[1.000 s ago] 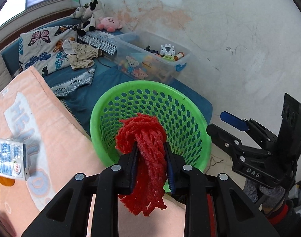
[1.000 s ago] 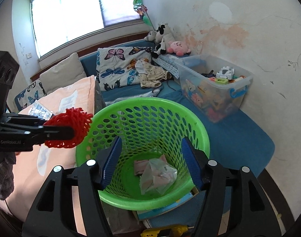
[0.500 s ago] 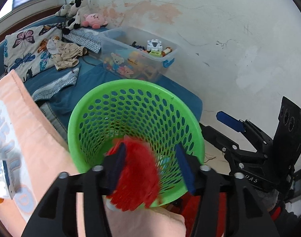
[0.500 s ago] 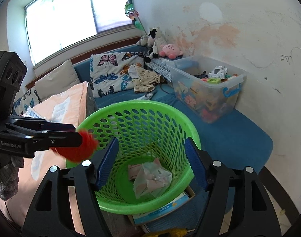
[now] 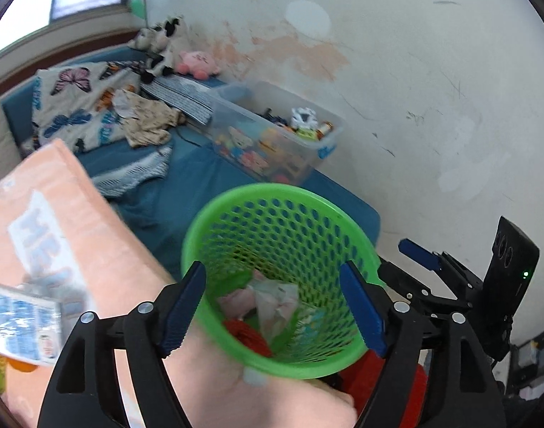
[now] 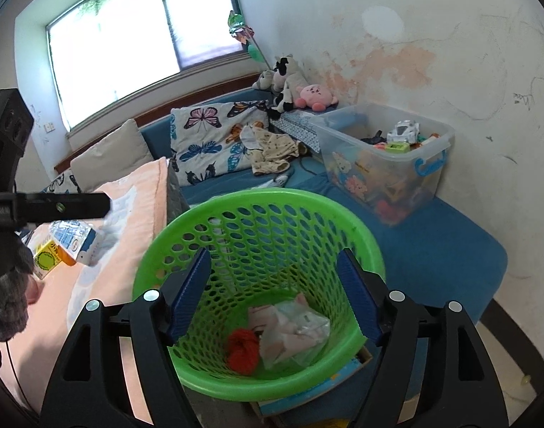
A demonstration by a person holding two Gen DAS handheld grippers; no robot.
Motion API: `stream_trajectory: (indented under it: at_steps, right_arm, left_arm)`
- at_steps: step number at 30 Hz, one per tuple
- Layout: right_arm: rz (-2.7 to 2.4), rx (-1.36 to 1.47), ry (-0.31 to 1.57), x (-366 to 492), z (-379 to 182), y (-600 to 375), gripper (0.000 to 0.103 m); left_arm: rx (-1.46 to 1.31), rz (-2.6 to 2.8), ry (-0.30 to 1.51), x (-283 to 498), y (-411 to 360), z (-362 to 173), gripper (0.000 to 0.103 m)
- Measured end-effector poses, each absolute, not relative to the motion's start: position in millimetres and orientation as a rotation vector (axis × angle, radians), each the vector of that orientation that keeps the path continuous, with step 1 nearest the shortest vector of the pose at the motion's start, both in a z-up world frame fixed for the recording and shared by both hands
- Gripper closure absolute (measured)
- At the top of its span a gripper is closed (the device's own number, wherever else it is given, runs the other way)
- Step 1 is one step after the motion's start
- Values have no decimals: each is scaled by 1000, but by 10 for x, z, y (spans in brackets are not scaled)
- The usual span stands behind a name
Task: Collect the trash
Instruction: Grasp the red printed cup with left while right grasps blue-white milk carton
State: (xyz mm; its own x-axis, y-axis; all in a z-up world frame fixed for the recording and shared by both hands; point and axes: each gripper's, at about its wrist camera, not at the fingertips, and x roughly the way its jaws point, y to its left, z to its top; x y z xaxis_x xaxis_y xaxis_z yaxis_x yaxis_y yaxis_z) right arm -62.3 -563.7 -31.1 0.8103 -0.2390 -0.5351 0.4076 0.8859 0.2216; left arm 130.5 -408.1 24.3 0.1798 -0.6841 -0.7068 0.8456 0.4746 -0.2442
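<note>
Over by the peach blanket (image 6: 129, 221), the left gripper (image 5: 272, 306) hangs wide open and empty, the red mesh scrubber (image 6: 241, 351) sits at the bottom of the green perforated plastic basket (image 6: 257, 221) beside crumpled wrappers (image 6: 293, 328), and the right gripper (image 6: 273, 292) is spread wide, also empty.

A clear plastic toy box (image 6: 389, 164) stands on the blue mattress (image 6: 446, 242) at the right, against the stained white wall (image 6: 450, 35). Far behind it sit a pink plush (image 6: 316, 96) and a black-and-white cow plush (image 6: 284, 78). A butterfly pillow (image 6: 215, 139) leans to the left of them, with crumpled beige clothing (image 6: 272, 148) just beside it. A window (image 6: 140, 35) fills the far left wall.
</note>
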Motion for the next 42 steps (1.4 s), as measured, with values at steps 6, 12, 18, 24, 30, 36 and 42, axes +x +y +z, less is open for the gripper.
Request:
stream_trajectory:
  at_steps: [6, 12, 18, 24, 30, 36, 42]
  right_arm:
    - [-325, 318, 536, -545, -250, -5510, 29]
    - [-229, 271, 552, -446, -111, -5170, 25]
    - [-52, 264, 603, -192, 1, -4680, 24]
    - [98, 191, 632, 168, 187, -4148, 21]
    - [203, 70, 664, 609, 286, -3653, 16]
    - [265, -117, 691, 1103, 239, -3247, 13]
    - [309, -238, 743, 1606, 45, -3062, 12]
  left_arm:
    - [208, -988, 794, 1325, -3700, 392, 21]
    - [198, -883, 767, 1221, -3224, 467, 17]
    - [178, -741, 780, 1120, -2576, 425, 15]
    - [142, -565, 793, 1086, -1798, 365, 13]
    - [66, -412, 822, 1077, -1021, 267, 12]
    - [-23, -282, 866, 1114, -397, 106, 12]
    - [-84, -193, 899, 1206, -70, -63, 12]
